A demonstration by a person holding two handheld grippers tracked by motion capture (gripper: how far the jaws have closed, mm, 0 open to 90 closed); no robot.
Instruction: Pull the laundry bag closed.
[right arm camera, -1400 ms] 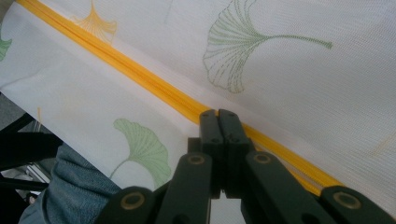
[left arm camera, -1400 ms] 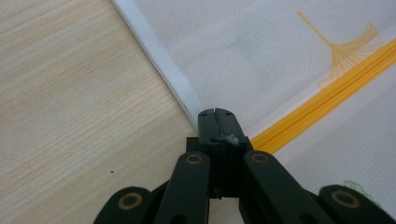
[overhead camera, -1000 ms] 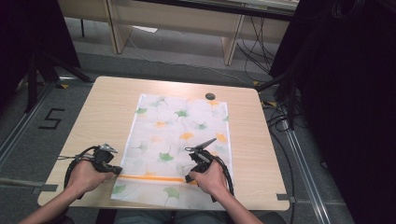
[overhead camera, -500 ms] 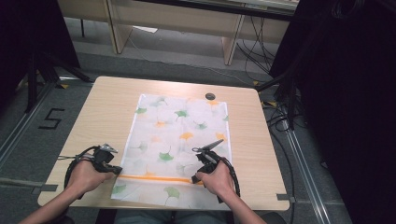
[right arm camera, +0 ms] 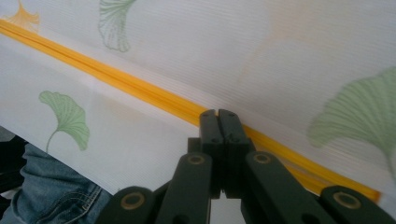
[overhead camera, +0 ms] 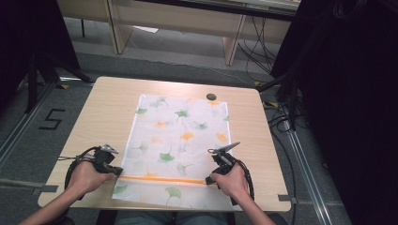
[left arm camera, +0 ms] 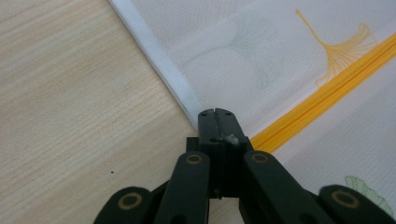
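Observation:
A white cloth (overhead camera: pixel 180 136) printed with green and orange ginkgo leaves lies flat down the middle of the wooden table (overhead camera: pixel 108 108), its near end hanging over the front edge. An orange stripe (overhead camera: pixel 164 178) crosses it near that end. My left gripper (overhead camera: pixel 117 171) is at the cloth's left hem (left arm camera: pixel 159 60), where the stripe (left arm camera: pixel 317 98) ends; in the left gripper view it (left arm camera: pixel 215 112) is shut on the hem. My right gripper (overhead camera: pixel 209 179) is at the stripe's right part; its own view shows it (right arm camera: pixel 218 112) shut on the stripe (right arm camera: pixel 116 79).
A small black round object (overhead camera: pixel 211 96) rests at the cloth's far right corner. Bare wood flanks the cloth on both sides. The person's jeans (right arm camera: pixel 46 186) show under the overhanging cloth. Cables and dark stands surround the table on the floor.
My right hand and gripper have shifted a little toward the table's near edge along the cloth. The left gripper has stayed put.

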